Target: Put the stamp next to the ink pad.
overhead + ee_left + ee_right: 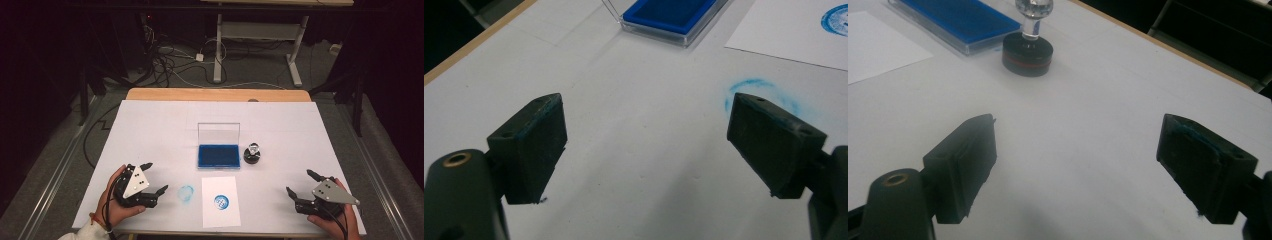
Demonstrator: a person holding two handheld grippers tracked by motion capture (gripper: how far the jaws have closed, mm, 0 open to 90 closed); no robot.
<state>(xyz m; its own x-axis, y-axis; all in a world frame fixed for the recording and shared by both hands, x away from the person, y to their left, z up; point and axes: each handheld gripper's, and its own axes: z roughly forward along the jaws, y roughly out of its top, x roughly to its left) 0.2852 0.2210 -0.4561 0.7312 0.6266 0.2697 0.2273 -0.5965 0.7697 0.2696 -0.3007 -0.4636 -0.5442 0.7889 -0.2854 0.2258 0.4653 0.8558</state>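
While both hands rest low at the near edge of the table, the left tongs and the right tongs stand spread wide with nothing between their jaws, apparently parked clear of the work. Just beyond the left tongs lies a faint blue ring smudge on the table cover. Beside it, between the two tongs, sits a white paper sheet bearing a round blue print, so the stamping looks done. Farther out, the blue ink pad lies with its clear lid raised upright behind it. The stamp, black-based with what seems a clear knob, stands upright just beside the pad's right edge, well apart from either tongs, handy for the right one.
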